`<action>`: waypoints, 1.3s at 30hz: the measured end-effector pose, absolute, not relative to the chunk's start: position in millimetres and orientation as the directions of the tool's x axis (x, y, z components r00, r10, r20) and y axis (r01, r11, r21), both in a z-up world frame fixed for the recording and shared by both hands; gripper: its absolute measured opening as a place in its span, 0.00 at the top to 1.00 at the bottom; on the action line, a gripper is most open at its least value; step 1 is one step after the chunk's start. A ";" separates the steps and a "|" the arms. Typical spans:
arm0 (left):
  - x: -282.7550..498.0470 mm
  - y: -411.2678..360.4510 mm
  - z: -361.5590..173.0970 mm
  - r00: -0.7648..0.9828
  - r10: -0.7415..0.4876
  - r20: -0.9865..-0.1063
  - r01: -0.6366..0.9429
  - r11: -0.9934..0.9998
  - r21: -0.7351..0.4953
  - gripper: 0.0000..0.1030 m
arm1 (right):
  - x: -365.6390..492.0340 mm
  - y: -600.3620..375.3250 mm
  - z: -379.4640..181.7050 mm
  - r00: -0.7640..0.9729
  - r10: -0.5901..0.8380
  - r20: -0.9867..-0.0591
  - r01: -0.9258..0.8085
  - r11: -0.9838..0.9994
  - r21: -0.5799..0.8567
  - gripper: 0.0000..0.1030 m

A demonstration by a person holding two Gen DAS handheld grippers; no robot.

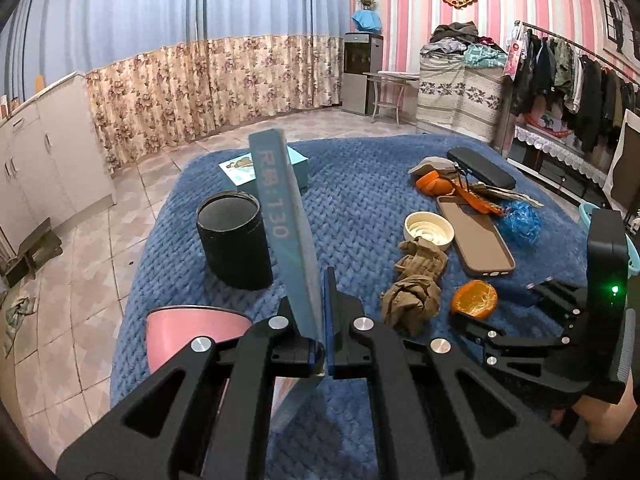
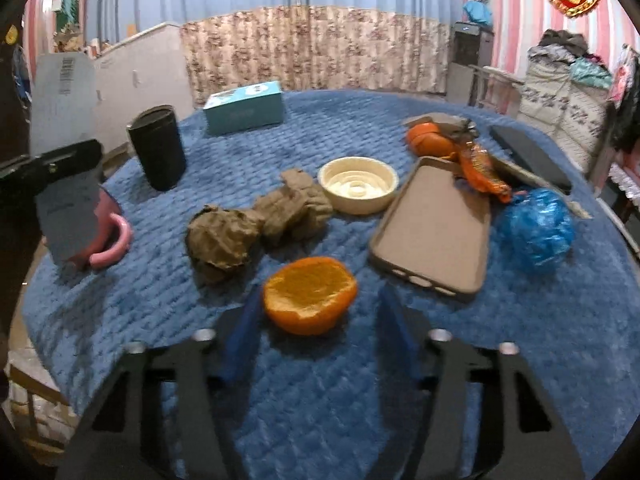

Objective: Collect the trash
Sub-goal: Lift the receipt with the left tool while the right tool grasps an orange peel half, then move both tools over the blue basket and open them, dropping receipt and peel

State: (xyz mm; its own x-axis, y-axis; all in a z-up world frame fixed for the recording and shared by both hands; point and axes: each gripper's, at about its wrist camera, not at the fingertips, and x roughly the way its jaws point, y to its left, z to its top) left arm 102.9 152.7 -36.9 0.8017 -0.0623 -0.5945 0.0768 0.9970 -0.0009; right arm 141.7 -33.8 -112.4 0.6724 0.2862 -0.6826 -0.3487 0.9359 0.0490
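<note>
On blue knitted counter (image 2: 400,400): hollow orange peel half (image 2: 310,296) at 12 o'clock of right gripper (image 2: 316,336), jaws spread wide either side. Left gripper (image 1: 320,320) clamps flat grey-blue card (image 1: 286,216) upright. Step: peel pickup. Next: advance, close gently on soft rim.

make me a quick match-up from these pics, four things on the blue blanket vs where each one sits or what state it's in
Things:
1. orange peel
2. flat card
3. phone case
4. blue plastic bag

States:
A. crumpled into a ball at the blanket's right edge
B. clamped in the left gripper
C. lying open side up beside the cream dish
D. between the open fingers of the right gripper

Pairs: 1-D, 2-B, 3-C, 4-A
</note>
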 end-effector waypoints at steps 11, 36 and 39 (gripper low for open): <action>112.6 102.2 -24.3 0.810 -0.105 -0.576 0.143 0.990 0.020 0.98 | 131.0 -99.9 -68.0 0.760 0.267 -0.593 -0.281 0.957 0.070 0.65; 164.2 -162.2 45.7 0.795 -0.425 -0.433 0.470 0.883 -0.003 0.98 | 126.2 -434.8 0.8 0.853 -0.235 -0.467 0.306 0.948 0.081 0.64; 167.8 -194.5 46.0 0.779 -0.459 -0.427 0.507 0.862 -0.003 0.98 | 125.5 -452.7 -1.0 0.838 -0.275 -0.472 0.341 0.938 0.059 0.64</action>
State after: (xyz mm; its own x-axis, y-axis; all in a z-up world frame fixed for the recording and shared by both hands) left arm 167.8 -194.5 46.0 0.7791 -0.4594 -0.4267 0.5067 0.8621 -0.0031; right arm 125.5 -452.7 -1.0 0.8378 -0.2750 -0.4717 0.3414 0.9380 0.0594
